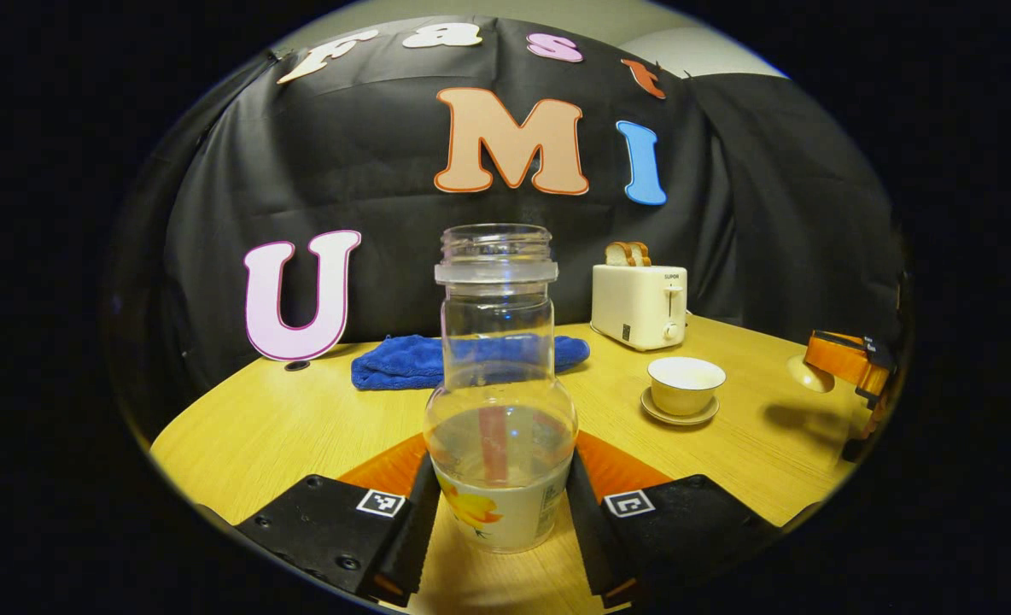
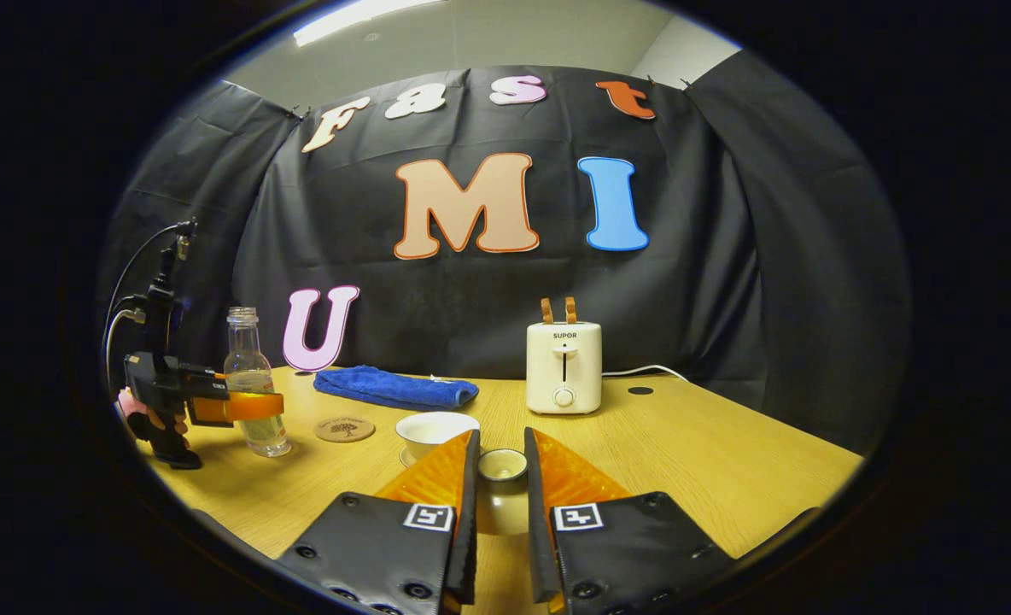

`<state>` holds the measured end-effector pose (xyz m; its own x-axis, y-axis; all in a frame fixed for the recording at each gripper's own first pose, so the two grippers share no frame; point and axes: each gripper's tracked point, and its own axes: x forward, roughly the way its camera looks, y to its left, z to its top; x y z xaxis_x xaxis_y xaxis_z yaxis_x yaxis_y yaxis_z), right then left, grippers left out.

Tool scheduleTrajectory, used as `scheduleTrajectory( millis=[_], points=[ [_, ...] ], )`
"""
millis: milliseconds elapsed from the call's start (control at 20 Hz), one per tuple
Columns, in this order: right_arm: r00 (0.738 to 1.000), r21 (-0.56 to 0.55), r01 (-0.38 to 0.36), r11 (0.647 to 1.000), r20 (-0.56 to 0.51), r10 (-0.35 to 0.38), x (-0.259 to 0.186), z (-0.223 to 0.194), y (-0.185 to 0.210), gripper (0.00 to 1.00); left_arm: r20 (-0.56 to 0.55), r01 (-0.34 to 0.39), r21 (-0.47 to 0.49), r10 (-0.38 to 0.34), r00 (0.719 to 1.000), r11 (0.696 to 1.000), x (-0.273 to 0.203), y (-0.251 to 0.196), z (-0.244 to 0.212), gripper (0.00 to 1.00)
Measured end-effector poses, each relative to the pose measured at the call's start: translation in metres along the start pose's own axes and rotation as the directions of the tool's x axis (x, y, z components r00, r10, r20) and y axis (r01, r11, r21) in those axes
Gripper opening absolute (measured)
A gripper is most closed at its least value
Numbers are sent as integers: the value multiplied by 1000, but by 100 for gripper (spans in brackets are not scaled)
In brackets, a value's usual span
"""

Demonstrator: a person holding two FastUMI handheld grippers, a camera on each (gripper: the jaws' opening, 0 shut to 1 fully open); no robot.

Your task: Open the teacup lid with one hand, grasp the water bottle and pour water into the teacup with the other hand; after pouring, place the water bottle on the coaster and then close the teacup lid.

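The clear water bottle (image 1: 499, 376), uncapped with a little water in it, stands on the table. My left gripper (image 1: 499, 468) is shut on its lower body; the right gripper view shows that same grip (image 2: 245, 408) at the far left. The white teacup (image 1: 686, 382) sits uncovered on its saucer (image 1: 679, 417), right of the bottle. My right gripper (image 2: 502, 446) is shut on the teacup lid (image 2: 503, 465), held just in front of the teacup (image 2: 434, 427). The round brown coaster (image 2: 344, 428) lies between the bottle (image 2: 249, 376) and the teacup.
A white toaster (image 2: 563, 367) holding two slices of bread stands at the back of the wooden table (image 2: 727, 478). A folded blue towel (image 2: 394, 389) lies along the back edge, behind the coaster. A person's hand (image 2: 134, 410) holds the left gripper.
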<state>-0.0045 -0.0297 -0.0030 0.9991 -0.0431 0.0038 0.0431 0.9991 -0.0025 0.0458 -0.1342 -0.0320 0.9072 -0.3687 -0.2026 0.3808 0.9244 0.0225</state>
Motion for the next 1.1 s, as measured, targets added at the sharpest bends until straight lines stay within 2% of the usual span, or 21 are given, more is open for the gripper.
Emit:
scheduleTrajectory(
  millis=[150, 250, 400, 550, 700, 950, 1100],
  points=[
    [1000, -1, 20, 1000, -1, -20, 0, 0, -6, 30, -52, -20, 84, 24, 998, 996, 4, -4, 2, 69],
    [1000, -1, 28, 1000, 0, -28, 0, 0, -9, 29, -48, -29, 189, 38, 998, 981, 13, -6, 15, 69],
    [999, -1, 43, 999, 1, -43, -1, 1, -17, 29, -36, -71, 383, 92, 995, 921, 31, -2, 29, 70],
    [998, -2, 66, 998, 2, -66, 0, 1, -27, 29, -35, -83, 544, 121, 992, 835, 49, -3, 38, 69],
    [997, -2, 83, 997, 3, -83, -1, 1, -33, 29, -38, -62, 663, 116, 993, 746, 68, -13, 36, 69],
    [997, -2, 81, 997, 2, -81, -1, 1, -33, 30, -61, -27, 827, 137, 989, 561, 87, -20, 28, 68],
    [996, -3, 90, 996, 3, -90, 0, 1, -35, 29, -41, -24, 906, 143, 989, 423, 98, -21, 31, 67]
  ],
)
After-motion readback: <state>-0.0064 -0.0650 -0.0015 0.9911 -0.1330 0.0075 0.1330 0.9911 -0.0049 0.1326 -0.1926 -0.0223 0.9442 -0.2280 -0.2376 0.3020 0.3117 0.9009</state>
